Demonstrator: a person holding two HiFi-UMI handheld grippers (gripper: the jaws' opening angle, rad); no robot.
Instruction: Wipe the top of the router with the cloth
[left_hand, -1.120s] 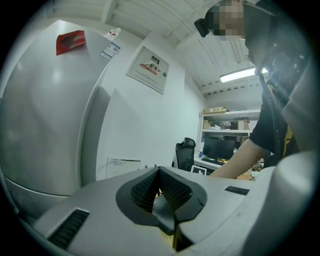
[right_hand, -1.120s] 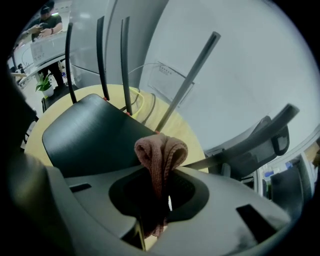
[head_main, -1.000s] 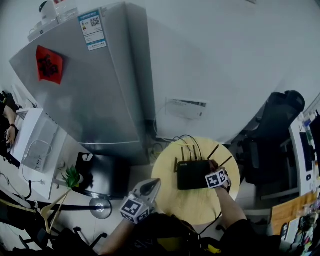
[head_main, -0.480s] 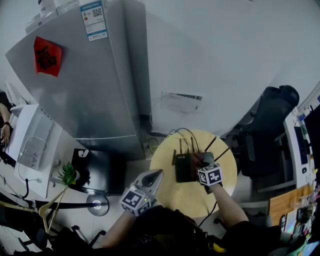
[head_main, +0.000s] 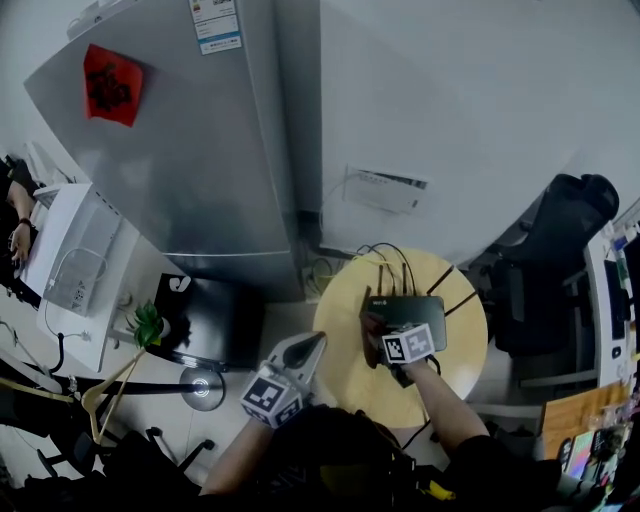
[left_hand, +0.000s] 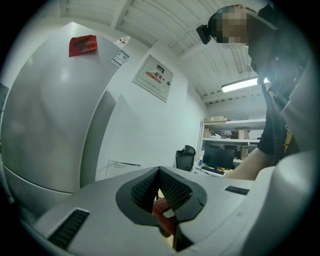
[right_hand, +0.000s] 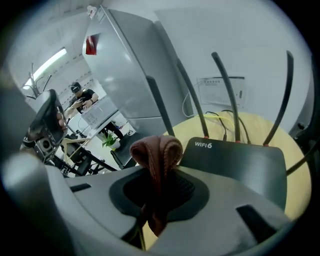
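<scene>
A black router (head_main: 410, 308) with several upright antennas lies on the round yellow table (head_main: 350, 370); the right gripper view shows its top, marked WIFI6 (right_hand: 245, 162). My right gripper (head_main: 385, 335) is over the router's front left part, shut on a red-brown cloth (right_hand: 157, 157) that bunches up above the jaws at the router's near left corner. The cloth (head_main: 373, 326) shows as a dark patch in the head view. My left gripper (head_main: 312, 346) hangs off the table's left edge, away from the router. Its jaws (left_hand: 160, 173) are shut and hold nothing.
A tall grey fridge (head_main: 200, 150) stands behind and to the left. Cables (head_main: 385, 258) run from the router's back to the wall. A black office chair (head_main: 560, 250) is to the right, a black box (head_main: 215, 335) and a small plant (head_main: 148, 325) to the left.
My right gripper has slid with the cloth from the router's right end toward its left. The left gripper has hardly moved.
</scene>
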